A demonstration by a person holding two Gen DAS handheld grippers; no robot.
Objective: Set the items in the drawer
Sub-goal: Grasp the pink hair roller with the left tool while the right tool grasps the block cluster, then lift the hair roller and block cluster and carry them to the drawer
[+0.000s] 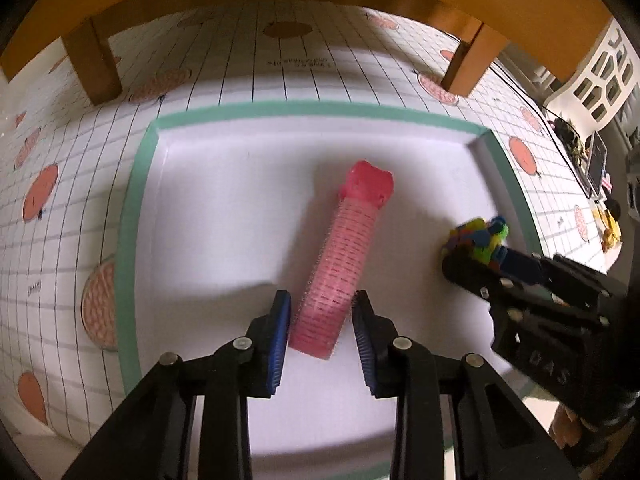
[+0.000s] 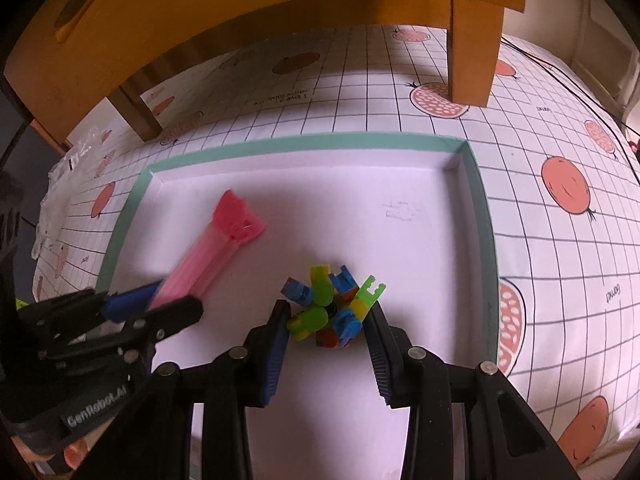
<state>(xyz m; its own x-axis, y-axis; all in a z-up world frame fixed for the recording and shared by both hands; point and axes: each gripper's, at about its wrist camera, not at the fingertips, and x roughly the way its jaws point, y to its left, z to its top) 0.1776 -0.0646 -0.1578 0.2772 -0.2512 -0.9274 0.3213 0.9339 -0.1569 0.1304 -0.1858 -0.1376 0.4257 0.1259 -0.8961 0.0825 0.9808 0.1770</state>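
White drawer (image 1: 136, 184) with teal rim holds both items. Left gripper (image 1: 322, 320) clamped on near end of pink hair roller (image 1: 340, 268); roller runs ahead of the fingers, cap end far. Right gripper (image 2: 326, 326) clamped on multicolour block cluster (image 2: 332, 308), cluster between its fingertips, just right of the roller.

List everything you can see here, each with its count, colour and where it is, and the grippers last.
hair roller: one, pink, over the tray, between the left gripper's pads
toy cluster: one, multicoloured, in the tray, between the right gripper's pads
tray: one, white with green rim, on the cloth
tablecloth: one, white grid with orange fruit
wooden stand: one, behind the tray
left gripper: black, blue pads, on the roller
right gripper: black, blue pads, on the cluster
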